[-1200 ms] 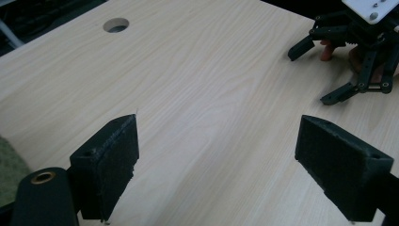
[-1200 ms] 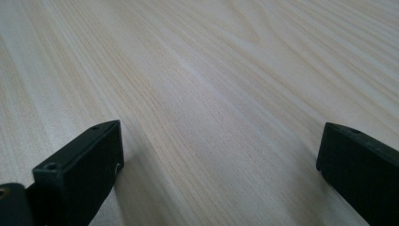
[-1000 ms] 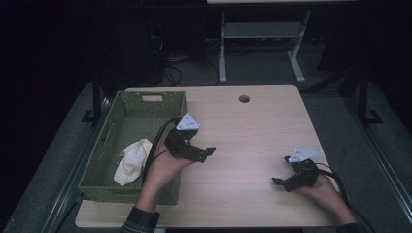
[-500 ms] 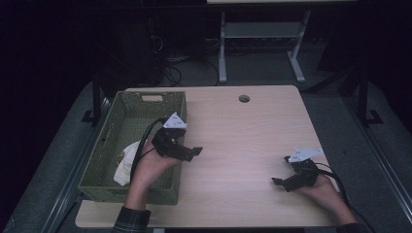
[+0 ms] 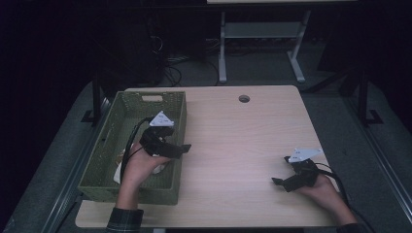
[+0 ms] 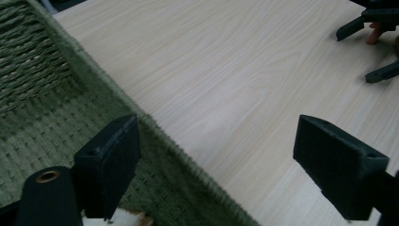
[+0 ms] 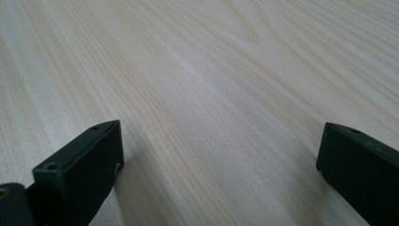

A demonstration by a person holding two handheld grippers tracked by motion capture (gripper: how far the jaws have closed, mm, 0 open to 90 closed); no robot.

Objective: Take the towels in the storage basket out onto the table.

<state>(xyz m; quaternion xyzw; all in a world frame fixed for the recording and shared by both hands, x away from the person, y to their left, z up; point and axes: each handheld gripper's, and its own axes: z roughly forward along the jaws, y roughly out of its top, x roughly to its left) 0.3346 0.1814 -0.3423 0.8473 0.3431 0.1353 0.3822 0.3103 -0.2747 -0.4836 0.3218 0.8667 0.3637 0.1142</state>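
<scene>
Landmark: the green woven rectangular basket [image 5: 99,160], at the left side of the pale wooden table [image 5: 243,141]. Left gripper [image 6: 226,160] hovers over the basket's right wall, jaws spread wide, holding nothing; the crumpled white cloth [image 5: 118,171] lies on the basket floor beneath the hand. Right gripper [image 5: 283,183] rests well right of the basket, jaws wide, empty. Risk: a descending jaw may catch the woven rim, tilting the basket; a shallow pinch may drop the cloth.

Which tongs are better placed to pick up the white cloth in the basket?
Left. The left tongs hang open over the green basket's right wall, near the white cloth. The right tongs sit open over bare table, far across.
</scene>
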